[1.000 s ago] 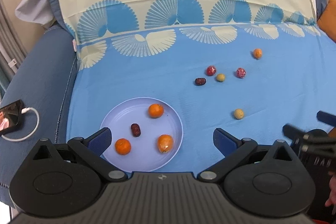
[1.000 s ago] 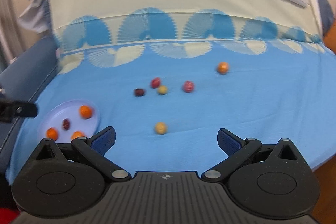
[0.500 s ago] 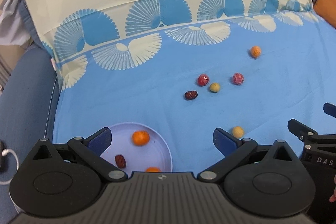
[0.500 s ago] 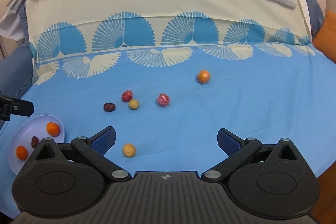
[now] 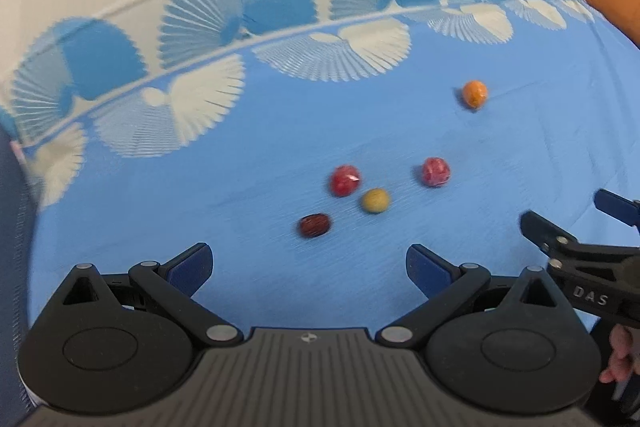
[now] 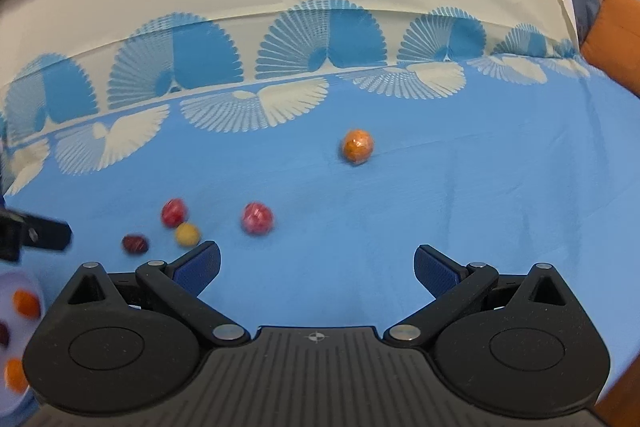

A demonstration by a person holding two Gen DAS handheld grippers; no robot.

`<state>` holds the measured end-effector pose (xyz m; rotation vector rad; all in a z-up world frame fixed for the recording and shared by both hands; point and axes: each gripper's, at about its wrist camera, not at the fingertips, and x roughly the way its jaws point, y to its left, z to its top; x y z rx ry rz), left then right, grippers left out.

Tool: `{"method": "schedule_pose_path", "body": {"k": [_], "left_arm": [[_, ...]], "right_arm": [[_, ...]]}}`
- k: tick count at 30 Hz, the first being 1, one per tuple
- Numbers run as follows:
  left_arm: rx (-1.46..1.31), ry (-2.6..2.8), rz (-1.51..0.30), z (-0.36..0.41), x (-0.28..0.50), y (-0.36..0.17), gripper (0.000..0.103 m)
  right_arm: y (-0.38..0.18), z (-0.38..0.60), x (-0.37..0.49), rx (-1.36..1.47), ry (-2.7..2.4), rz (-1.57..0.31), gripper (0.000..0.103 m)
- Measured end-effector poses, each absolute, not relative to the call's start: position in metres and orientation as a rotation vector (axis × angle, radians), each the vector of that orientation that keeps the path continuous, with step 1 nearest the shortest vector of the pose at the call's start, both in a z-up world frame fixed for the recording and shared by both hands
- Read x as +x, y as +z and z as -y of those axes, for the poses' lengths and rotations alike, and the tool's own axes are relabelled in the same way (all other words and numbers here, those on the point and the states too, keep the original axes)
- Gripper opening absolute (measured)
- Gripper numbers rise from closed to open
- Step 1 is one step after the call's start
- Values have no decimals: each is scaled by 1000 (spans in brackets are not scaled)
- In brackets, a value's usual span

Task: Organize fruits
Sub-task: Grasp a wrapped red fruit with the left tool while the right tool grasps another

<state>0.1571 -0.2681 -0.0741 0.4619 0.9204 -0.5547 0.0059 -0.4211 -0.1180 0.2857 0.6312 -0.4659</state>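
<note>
Loose fruits lie on the blue sheet: a dark red date point(image 5: 314, 225), a yellow fruit point(image 5: 375, 200), two red fruits point(image 5: 345, 180) point(image 5: 435, 171) and an orange one point(image 5: 474, 93). My left gripper point(image 5: 308, 261) is open and empty, just short of the date. My right gripper point(image 6: 317, 263) is open and empty, with the orange fruit point(image 6: 357, 145) ahead and the red fruit point(image 6: 257, 218) front left. The lilac plate point(image 6: 34, 281) with oranges point(image 6: 26, 302) shows at the right wrist view's left edge.
The sofa back under a fan-patterned cover point(image 6: 280, 39) rises behind the fruits. An orange cushion point(image 6: 616, 31) sits far right. The right gripper shows in the left wrist view point(image 5: 576, 227), and a left finger shows in the right wrist view point(image 6: 38, 235).
Both grippers have moved forward and right towards the loose fruits. The plate has slid out of the left wrist view, and the near yellow fruit has dropped from both views.
</note>
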Motion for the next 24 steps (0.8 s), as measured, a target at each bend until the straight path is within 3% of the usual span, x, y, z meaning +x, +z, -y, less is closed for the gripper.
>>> {"method": "schedule_pose_path", "body": {"k": [11, 20, 24], "left_arm": [[500, -679, -1028, 335, 235, -144, 103], [327, -596, -1209, 334, 296, -188, 103], [353, -595, -1191, 334, 292, -188, 102]], "right_arm": [[-179, 454, 96, 253, -385, -709, 102], [-205, 444, 120, 131, -308, -696, 102], [-206, 444, 121, 133, -310, -684, 99]]}}
